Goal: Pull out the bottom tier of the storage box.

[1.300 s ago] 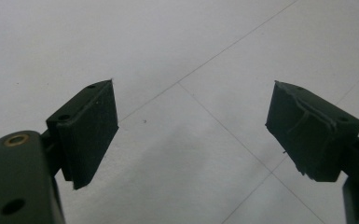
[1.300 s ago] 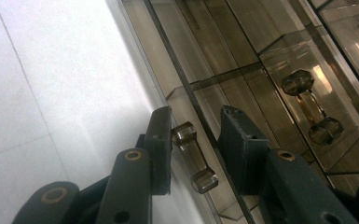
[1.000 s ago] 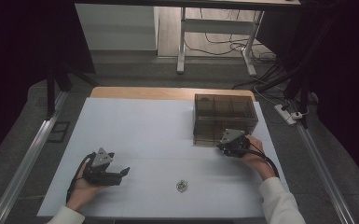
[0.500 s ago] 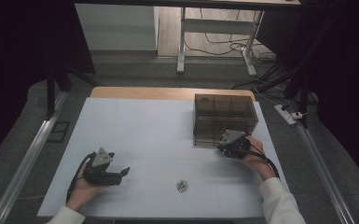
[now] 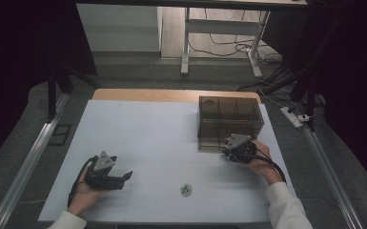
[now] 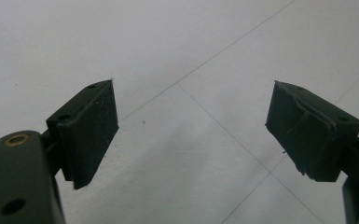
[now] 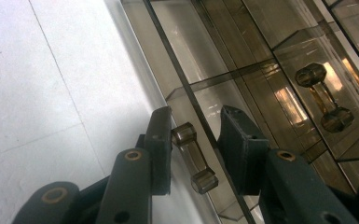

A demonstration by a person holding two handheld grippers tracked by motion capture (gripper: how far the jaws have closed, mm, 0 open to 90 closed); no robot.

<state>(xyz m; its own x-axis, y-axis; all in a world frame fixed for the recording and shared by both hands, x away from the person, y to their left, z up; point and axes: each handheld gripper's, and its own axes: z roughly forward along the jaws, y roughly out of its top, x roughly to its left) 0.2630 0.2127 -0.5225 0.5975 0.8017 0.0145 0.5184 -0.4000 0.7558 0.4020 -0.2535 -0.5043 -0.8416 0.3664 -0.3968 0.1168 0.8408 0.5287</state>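
Straddling the smoky clear drawer knob (image 7: 195, 158) with spread jaws, the right hand-held gripper (image 7: 193, 149) should pinch squarely, then pull toward 6 o'clock, steadily.

The right gripper (image 5: 229, 149) is held against the front of the drawer cabinet (image 5: 229, 119), its jaws set either side of a handle (image 7: 194, 156); the left gripper (image 5: 124, 177) is rested well left of the cabinet, jaws parted.

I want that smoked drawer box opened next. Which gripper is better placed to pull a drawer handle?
Right. The right gripper already has its jaws either side of a drawer handle on the box. The left gripper rests far off, open over bare table.
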